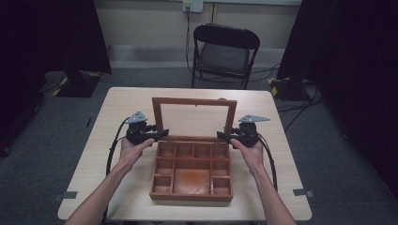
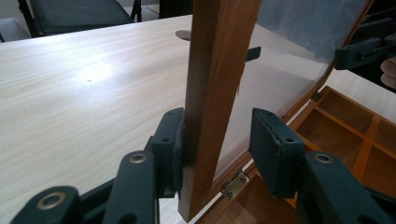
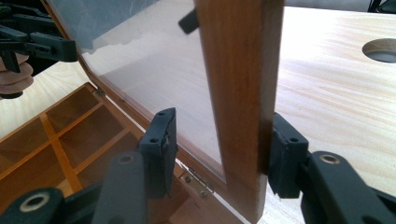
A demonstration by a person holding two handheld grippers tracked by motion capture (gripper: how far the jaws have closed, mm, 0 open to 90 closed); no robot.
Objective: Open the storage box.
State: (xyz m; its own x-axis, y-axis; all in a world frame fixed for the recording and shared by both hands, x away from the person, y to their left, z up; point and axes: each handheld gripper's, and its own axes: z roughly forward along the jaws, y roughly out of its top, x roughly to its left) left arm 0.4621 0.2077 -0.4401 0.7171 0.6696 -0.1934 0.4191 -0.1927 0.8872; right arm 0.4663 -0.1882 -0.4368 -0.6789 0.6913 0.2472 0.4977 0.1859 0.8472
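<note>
Between my left tongs [image 2: 217, 140]: the left upright of the lid [image 1: 194, 101] stands here. The outer pad lies against the wood and the inner pad stands clear of it with a gap, so these tongs are open around the upright, not clamped.
Between my right tongs [image 3: 219, 149]: the lid's other upright. The outer pad touches the wood's edge and the inner pad is off it on the pane's side, so these are open too.
Lid: raised nearly upright at the back of the box [image 1: 191, 197], spanning from one pair of tongs to the other.
Box: on the table [image 1: 126, 101], on my side of both tongs, its compartments open to view.
Pane [image 1: 192, 121]: clear, with pale glare; through it I see my other tongs, blurred.
Hinge [image 2: 235, 183]: just inside my left inner pad, partly behind it.
Cut off: the lid's top rail runs out of both gripper views, and the foot of each upright drops below their lower edges.
Hard to make out: a small dark tab [image 2: 252, 53] behind the left upright; I cannot tell what it is.
Hole [image 3: 380, 50]: in the table beyond my right tongs, cut by the edge of that view.
</note>
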